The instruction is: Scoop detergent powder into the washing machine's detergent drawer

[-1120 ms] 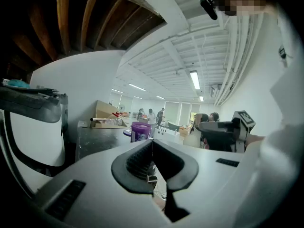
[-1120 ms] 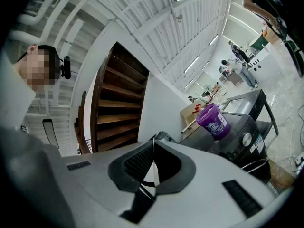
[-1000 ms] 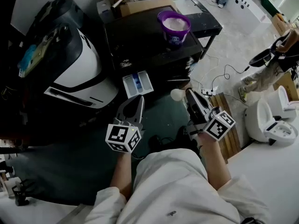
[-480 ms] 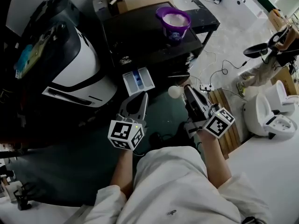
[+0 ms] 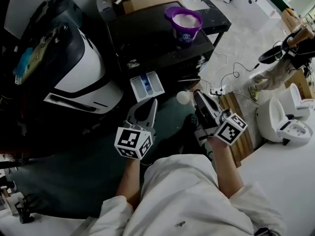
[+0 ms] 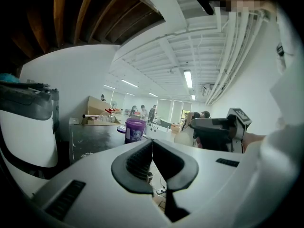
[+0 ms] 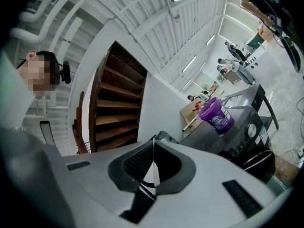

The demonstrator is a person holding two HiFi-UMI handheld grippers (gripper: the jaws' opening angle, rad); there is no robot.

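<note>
Nearest, we are holding the left gripper (image 5: 151, 103) closed on nothing, while the right gripper (image 5: 198, 96) is pinching the thin handle of a white scoop (image 5: 183, 98), likely light, stiff and best held there. Beyond, the detergent drawer (image 5: 146, 86) is standing open, its blue-lined compartments apparently unfilled; farthest, the purple tub (image 5: 186, 23) on the washing machine (image 5: 147, 38) is holding white powder.

A bulky white-and-black appliance (image 5: 81, 65) stands at the left, and an open cardboard box (image 5: 147, 3) sits beyond it at the far side. On the pale floor (image 5: 246, 48) to the right lie a white power strip (image 5: 218, 91) with trailing cables (image 5: 236, 75), wooden slats (image 5: 237, 132) and white moulded fixtures (image 5: 283, 124). A wooden staircase (image 7: 116, 103) rises beside a white wall.
</note>
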